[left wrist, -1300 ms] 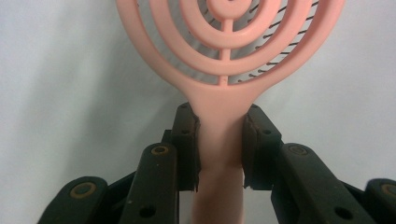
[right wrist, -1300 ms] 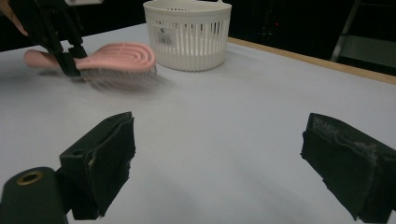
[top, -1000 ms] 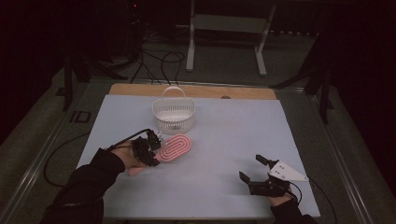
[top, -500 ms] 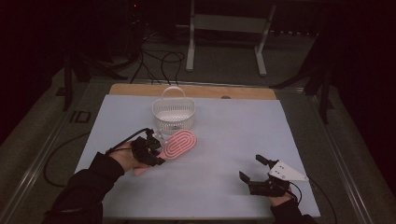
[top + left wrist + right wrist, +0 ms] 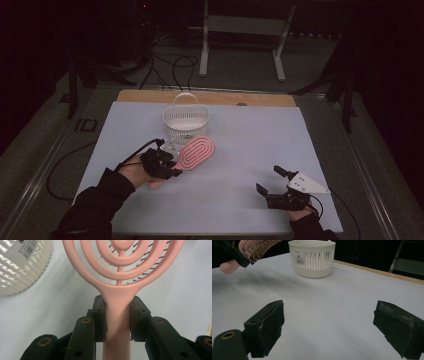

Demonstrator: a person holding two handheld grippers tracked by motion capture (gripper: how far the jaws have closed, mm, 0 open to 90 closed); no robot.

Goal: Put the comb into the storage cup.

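A pink vented hairbrush (image 5: 196, 153) hangs above the white sheet, bristles down, its head just in front of the white slotted basket (image 5: 185, 123). My left gripper (image 5: 169, 166) is shut on the brush handle (image 5: 117, 320), both pads pressed against its sides. In the left gripper view the basket (image 5: 22, 265) sits at the upper left. My right gripper (image 5: 270, 181) rests near the front right of the sheet, open, nothing between its jaws. From the right gripper view the brush (image 5: 257, 248) is raised at the far left and the basket (image 5: 312, 258) stands beyond.
A white sheet (image 5: 250, 145) covers the table, with a strip of wooden edge (image 5: 210, 97) at the back. Cables (image 5: 170, 65) and a metal stand (image 5: 240, 30) lie on the floor beyond. A cable (image 5: 65, 165) trails off the table's left side.
The left gripper has carried the brush a little forward and to the right, closer to the basket. The right gripper has stayed where it was.
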